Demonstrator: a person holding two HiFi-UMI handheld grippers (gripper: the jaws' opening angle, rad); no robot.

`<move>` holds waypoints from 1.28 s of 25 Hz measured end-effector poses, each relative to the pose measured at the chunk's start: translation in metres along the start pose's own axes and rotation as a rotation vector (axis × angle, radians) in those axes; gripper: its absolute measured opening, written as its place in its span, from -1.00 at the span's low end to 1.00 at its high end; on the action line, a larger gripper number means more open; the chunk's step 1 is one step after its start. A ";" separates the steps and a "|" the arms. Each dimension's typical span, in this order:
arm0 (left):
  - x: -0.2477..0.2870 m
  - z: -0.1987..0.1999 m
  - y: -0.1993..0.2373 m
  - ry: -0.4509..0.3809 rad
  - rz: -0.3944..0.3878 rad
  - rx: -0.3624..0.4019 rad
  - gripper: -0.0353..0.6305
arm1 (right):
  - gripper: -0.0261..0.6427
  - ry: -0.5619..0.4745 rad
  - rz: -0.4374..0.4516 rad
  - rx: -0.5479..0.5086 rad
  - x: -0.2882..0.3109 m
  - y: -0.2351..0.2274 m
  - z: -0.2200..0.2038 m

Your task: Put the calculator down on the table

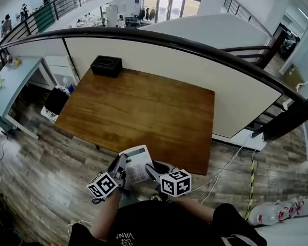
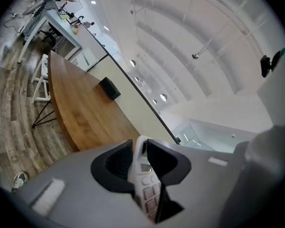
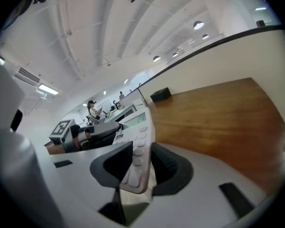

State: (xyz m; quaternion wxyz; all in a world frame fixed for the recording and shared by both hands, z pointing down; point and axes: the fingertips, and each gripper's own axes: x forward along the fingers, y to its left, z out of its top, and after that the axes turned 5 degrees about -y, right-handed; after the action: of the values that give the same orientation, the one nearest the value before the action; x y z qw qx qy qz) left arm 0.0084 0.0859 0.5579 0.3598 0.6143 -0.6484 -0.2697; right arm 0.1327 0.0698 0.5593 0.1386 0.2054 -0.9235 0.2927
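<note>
The wooden table [image 1: 143, 106] fills the middle of the head view and is bare but for one container, a black box [image 1: 107, 65] at its 11 o'clock corner. There is a slot in the box's top, and what it holds cannot be told from here. The calculator [image 1: 135, 163] is off the table, carried in the air at the table's 6 o'clock edge, keys and display facing up. It is pinched from both sides: the left gripper [image 1: 120, 169] clamps the side at 9 o'clock and the right gripper [image 1: 151, 170] clamps the side at 3 o'clock, each with its jaws pressed onto the casing. The step in hand looks like the carry toward the top. The next move likely calls for pushing on toward 12 o'clock over the wood, lowering level, then spreading both pairs of jaws.
</note>
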 end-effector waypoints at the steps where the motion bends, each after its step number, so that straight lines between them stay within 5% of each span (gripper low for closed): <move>1: 0.005 0.006 0.006 0.017 -0.005 0.004 -0.60 | -0.52 -0.007 -0.016 0.011 0.008 0.001 0.002; 18: 0.077 0.112 0.074 0.282 -0.184 0.051 -0.60 | -0.52 -0.153 -0.256 0.155 0.132 0.032 0.036; 32: 0.127 0.135 0.103 0.323 -0.202 0.024 -0.60 | -0.53 -0.147 -0.322 0.172 0.181 0.014 0.058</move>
State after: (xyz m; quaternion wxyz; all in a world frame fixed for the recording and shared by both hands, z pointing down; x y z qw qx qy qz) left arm -0.1596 -0.0420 0.5761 0.4228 0.7160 -0.5203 -0.1944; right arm -0.0400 -0.0089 0.5746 0.0978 0.3825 -0.8579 0.3287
